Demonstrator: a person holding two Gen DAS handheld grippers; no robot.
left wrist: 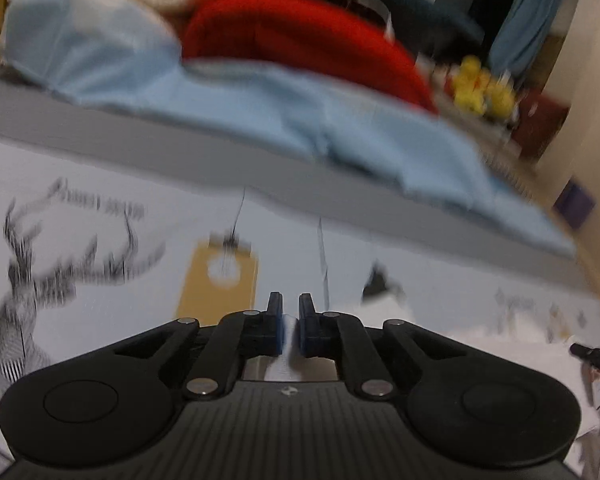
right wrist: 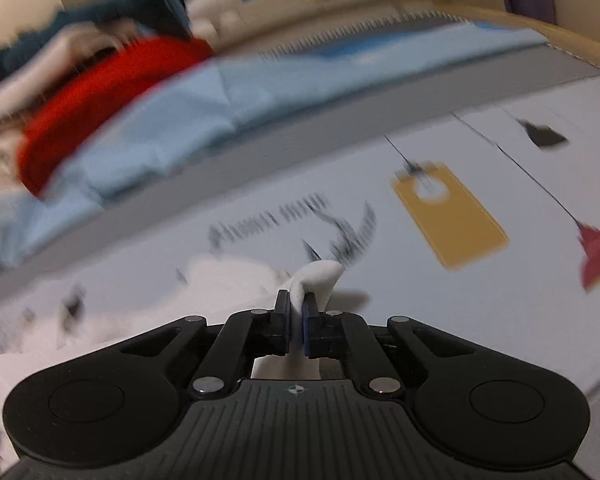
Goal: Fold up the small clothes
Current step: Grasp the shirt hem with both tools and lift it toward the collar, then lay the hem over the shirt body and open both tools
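Red pendant print (right wrist: 598, 254) shows rightward only.

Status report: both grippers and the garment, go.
Left gripper shut on white garment. Right gripper shut on it too. Nothing blocking; blue cloth lies beyond.

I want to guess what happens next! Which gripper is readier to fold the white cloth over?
Probably right. The right gripper is shut on a clear bunch of the white cloth. The left gripper pinches only a thin edge, blurred.
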